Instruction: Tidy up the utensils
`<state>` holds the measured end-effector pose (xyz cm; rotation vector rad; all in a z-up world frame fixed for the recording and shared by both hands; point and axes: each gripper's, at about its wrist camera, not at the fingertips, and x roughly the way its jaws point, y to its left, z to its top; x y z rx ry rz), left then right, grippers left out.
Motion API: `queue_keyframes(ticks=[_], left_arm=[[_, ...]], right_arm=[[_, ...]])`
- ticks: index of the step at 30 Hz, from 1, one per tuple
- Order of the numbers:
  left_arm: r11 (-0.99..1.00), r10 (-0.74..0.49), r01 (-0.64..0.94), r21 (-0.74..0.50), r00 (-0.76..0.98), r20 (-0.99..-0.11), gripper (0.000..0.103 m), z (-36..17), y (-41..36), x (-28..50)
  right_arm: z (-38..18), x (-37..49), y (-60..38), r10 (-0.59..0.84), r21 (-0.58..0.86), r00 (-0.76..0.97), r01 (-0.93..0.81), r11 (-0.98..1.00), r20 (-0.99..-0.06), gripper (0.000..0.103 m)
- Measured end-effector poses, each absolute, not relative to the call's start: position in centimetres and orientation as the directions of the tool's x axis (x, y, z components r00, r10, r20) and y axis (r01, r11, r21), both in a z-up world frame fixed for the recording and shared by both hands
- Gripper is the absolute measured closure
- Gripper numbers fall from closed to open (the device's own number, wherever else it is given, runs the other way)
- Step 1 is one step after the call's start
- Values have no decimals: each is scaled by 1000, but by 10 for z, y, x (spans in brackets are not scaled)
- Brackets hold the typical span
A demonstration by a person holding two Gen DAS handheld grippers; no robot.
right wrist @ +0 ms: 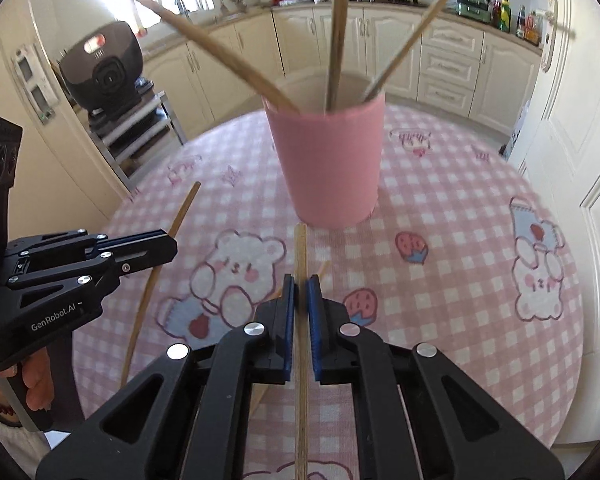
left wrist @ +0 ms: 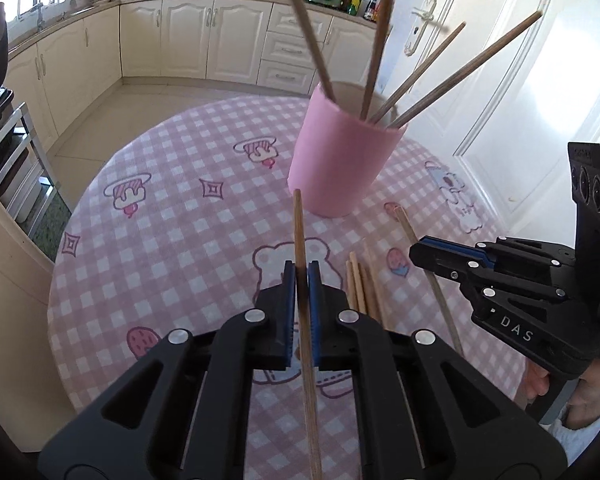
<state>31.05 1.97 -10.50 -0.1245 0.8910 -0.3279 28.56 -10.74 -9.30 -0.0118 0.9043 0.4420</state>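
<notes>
Both grippers clamped on one chopstick each, pink cup at 12 o'clock

Left gripper (left wrist: 301, 276) pinches a chopstick (left wrist: 299, 224); right gripper (right wrist: 301, 292) pinches another chopstick (right wrist: 300, 248). Pink cup (right wrist: 327, 164) holds four sticks, I think. Loose chopsticks (left wrist: 362, 284) lie on the checked tablecloth (left wrist: 172, 240) at 3 o'clock of left gripper

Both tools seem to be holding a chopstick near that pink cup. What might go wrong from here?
1. The left tool and right tool each grip a long chopstick; its tip might bump the pink cup and tip it.
2. Chopsticks already in the cup lean outward and may block entry.
3. The loose chopsticks on the tablecloth may get knocked.
</notes>
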Motion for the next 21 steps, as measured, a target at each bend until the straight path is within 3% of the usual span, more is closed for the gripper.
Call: queue_keyframes(ticks=[6, 9, 18, 21], left_arm=[[944, -329, 258, -205, 709, -624, 97, -48, 17, 282], [945, -325, 275, -179, 710, -625, 97, -37, 11, 277], [940, -342, 235, -250, 615, -710, 95, -67, 1, 292], [939, -342, 239, -249, 554, -759, 73, -87, -9, 301]], right_arm=[[-36, 257, -117, 441, 202, 636, -414, 888, -633, 99], [-22, 252, -115, 449, 191, 648, -430, 882, -615, 99], [-55, 269, -105, 379, 143, 585, -409, 901, -717, 98], [-75, 276, -105, 362, 147, 559, -393, 908, -746, 99]])
